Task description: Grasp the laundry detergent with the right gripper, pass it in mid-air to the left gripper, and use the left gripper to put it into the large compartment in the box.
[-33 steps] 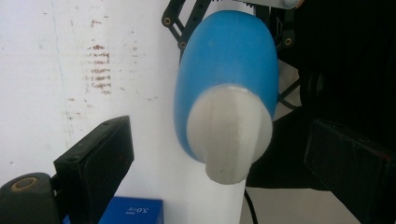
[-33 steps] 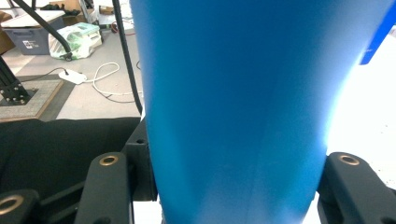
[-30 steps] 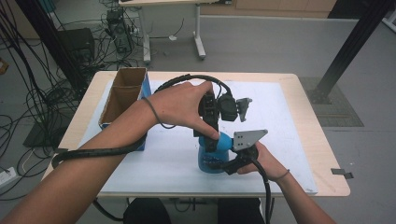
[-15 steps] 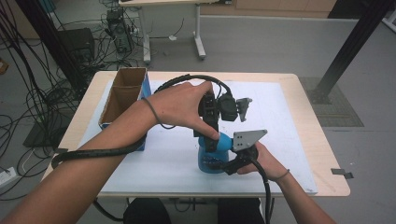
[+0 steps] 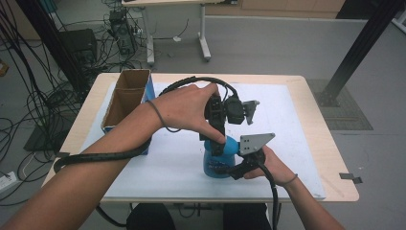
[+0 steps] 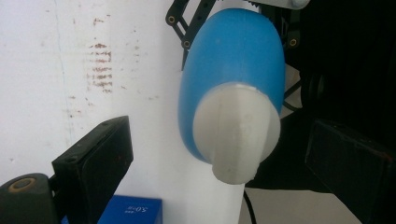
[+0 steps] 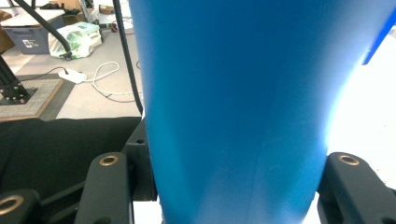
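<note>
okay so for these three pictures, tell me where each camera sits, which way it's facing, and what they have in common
High view: above the person's side of the table, looking forward and down; both forearms, the left tool and right tool meet at the blue bottle.
Left gripper view: rides the left tool, looking down on the bottle's white cap; its black jaws stand apart either side.
Right gripper view: rides the right tool, looking level at the bottle's body, its jaws clamped on it.
Shared: the blue bottle appears in all three.
</note>
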{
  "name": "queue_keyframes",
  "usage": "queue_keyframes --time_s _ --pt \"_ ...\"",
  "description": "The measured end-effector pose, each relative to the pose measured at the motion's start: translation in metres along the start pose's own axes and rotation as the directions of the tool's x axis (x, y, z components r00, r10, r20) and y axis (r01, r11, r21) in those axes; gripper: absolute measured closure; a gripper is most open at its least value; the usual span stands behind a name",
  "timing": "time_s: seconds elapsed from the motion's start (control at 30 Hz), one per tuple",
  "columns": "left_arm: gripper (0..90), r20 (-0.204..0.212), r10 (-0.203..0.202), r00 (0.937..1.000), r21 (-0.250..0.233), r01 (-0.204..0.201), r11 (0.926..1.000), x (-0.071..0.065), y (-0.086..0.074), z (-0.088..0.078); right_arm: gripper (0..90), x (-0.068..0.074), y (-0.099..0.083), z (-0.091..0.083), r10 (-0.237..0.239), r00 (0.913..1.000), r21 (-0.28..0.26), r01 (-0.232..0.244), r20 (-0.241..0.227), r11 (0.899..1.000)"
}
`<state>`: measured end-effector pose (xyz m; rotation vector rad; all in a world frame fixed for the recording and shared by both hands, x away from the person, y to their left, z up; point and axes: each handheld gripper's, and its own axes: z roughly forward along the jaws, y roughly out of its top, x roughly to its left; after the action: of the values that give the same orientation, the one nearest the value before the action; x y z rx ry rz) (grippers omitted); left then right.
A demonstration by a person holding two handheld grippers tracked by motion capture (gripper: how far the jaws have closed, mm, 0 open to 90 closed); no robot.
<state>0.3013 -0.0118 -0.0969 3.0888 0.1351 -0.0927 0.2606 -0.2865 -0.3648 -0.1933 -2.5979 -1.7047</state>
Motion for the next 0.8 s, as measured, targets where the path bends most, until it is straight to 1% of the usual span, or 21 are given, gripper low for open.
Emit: queue_keyframes --time_s 0.03,0.07,0.3,0.33,0.47,0.57,0.6,0.8 --pt "7.9 0.003 0.000 1.0000 0.002 0.000 1.0000 0.0003 0.0006 0.0000 42.3 -0.0001 0.0001 -0.0002 0.000 1.0000 0.001 0.000 -0.001 1.000" --pt "7.8 -0.006 0.001 1.0000 -0.002 -0.001 1.0000 -0.0013 0.0003 0.0002 42.2 0.0003 0.0004 -0.0005 0.000 1.0000 0.002 0.000 0.001 1.000" --pt "7.4 -0.012 0.005 0.9999 0.005 -0.004 1.0000 -0.0029 0.0022 0.0008 42.3 0.0008 0.0005 -0.0013 -0.001 1.0000 -0.001 0.001 -0.002 1.000" --pt "7.4 -0.019 0.007 0.9998 -0.001 -0.007 1.0000 -0.0040 0.0013 0.0011 42.3 0.0011 0.0006 -0.0014 -0.001 1.0000 -0.001 0.001 -0.001 1.000" --pt "6.8 -0.012 0.007 0.9999 0.008 -0.007 0.9999 -0.0043 0.0027 0.0023 42.2 0.0015 0.0008 -0.0019 -0.001 1.0000 -0.003 0.001 0.000 1.000" --pt "5.7 -0.023 0.009 0.9997 0.008 -0.009 0.9999 -0.0068 0.0028 0.0044 42.2 0.0016 0.0015 -0.0019 -0.004 1.0000 -0.002 0.004 0.000 1.000" --pt "6.3 -0.018 0.008 0.9998 0.007 -0.008 0.9999 -0.0062 0.0031 0.0044 42.2 0.0020 0.0019 -0.0018 -0.004 1.0000 -0.002 0.004 0.000 1.000" --pt "5.7 -0.020 0.018 0.9996 0.010 -0.018 0.9998 -0.0078 0.0043 0.0060 42.2 0.0021 0.0037 -0.0009 -0.008 1.0000 0.000 0.008 -0.002 1.000"
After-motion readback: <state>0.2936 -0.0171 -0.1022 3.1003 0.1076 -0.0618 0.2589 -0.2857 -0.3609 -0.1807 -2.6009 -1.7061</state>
